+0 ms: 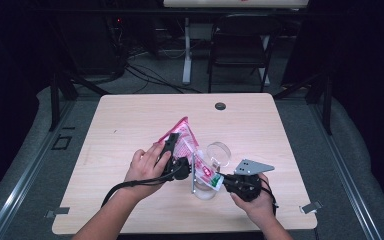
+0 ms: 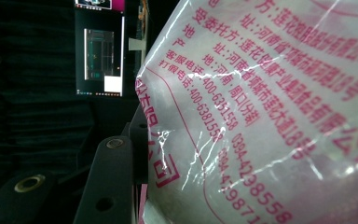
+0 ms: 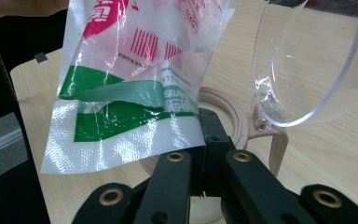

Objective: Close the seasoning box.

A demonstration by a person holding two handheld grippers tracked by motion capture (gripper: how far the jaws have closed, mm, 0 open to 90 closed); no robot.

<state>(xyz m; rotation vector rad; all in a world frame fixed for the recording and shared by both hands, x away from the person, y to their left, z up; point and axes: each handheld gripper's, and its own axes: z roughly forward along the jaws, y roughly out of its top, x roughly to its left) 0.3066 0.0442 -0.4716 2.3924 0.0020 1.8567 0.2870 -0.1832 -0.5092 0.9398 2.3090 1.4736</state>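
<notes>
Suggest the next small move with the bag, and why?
Probably tip the bag a little further toward the jar. The left hand-held gripper holds its upper end high, the right hand-held gripper pinches the lower corner just above the jar's rim, and the clear lid stands open.

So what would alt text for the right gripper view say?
The right gripper pinches the lower edge of a pink, green and clear plastic bag with closed black jaws. Behind sit a clear round lid, a beige ring and the wooden table.
</notes>
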